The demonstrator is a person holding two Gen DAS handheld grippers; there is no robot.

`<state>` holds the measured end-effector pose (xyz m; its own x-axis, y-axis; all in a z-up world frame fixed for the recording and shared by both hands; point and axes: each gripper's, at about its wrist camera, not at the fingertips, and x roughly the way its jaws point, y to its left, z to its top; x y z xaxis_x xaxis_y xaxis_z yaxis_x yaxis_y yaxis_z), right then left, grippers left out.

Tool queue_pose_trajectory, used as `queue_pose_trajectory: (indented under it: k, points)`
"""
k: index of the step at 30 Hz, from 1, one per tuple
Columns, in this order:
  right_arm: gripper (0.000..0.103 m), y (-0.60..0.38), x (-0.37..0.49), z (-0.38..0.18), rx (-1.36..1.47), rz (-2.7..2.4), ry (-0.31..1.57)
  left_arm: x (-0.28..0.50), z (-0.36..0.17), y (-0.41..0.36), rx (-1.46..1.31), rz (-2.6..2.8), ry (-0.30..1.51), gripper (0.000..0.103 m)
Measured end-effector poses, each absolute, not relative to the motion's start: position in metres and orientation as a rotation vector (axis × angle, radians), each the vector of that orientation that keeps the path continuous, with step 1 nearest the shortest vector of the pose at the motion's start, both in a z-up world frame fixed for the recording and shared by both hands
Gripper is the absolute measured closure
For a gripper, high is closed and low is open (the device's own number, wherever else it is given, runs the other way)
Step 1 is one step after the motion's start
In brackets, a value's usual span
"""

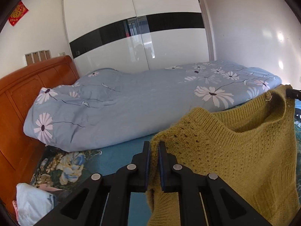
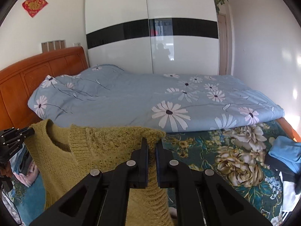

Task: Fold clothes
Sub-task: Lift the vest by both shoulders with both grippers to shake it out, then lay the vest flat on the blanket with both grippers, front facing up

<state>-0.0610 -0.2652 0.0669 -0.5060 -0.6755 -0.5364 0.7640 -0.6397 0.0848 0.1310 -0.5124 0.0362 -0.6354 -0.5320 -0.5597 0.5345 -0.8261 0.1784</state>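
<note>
Left tongs [image 1: 154, 150] and right tongs [image 2: 152, 146] apparently both clamped, raised level.

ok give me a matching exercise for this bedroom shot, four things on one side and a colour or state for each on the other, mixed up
Things:
1. sweater
2. duvet
3. headboard
4. wardrobe

Colours or states:
A. orange-brown wood
B. white with a black band
C. mustard knit, held up by the left gripper and right gripper
D. pale blue with daisies

Pairs: 1-C, 2-D, 3-A, 4-B
</note>
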Motion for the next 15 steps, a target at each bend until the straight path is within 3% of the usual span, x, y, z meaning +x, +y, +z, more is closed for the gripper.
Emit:
queue_pose_trajectory:
  k: [15]
  points:
    - [0.097,-0.376,-0.163,-0.077,0.962,-2.189,0.368,0.019,-0.114,-0.593,1.097,-2.283,0.090,0.094]
